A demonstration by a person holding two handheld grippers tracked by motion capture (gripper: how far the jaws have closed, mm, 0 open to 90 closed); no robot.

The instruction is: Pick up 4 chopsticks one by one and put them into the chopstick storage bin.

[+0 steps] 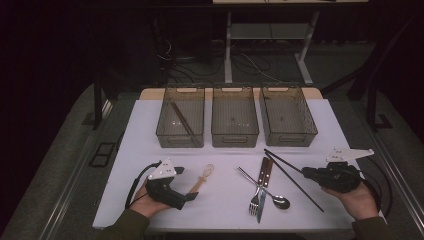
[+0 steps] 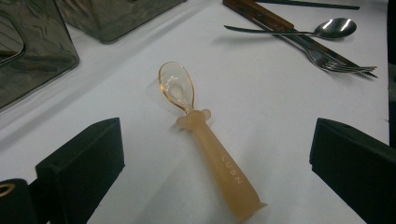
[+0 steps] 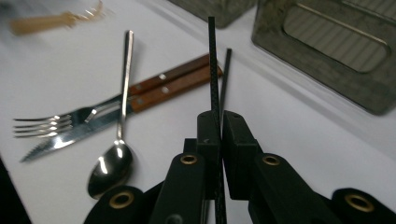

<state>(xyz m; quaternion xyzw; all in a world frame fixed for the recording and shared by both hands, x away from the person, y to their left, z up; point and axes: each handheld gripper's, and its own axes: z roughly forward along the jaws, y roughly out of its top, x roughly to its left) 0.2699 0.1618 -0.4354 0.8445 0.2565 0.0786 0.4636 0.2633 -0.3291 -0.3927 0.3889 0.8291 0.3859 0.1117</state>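
Observation:
My right gripper (image 1: 306, 172) (image 3: 219, 126) is shut on a thin black chopstick (image 1: 282, 160) (image 3: 213, 65), which juts out ahead of the jaws just above the table. A second black chopstick (image 1: 300, 190) (image 3: 226, 74) lies on the white table beside it. My left gripper (image 1: 186, 183) (image 2: 219, 135) stands open at the table's near left. Its jaws flank the handle of a clear amber plastic spoon (image 1: 202, 179) (image 2: 210, 149) without touching it. The spoon lies flat with its bowl pointing away.
Three smoky clear bins (image 1: 181, 136) (image 1: 235, 136) (image 1: 289, 136) stand in a row at the back; the left one holds a brown stick (image 1: 181, 118). A wooden-handled fork and knife (image 1: 264, 172) (image 3: 168, 86) and a metal spoon (image 1: 279, 201) (image 3: 114, 161) lie crossed mid-table.

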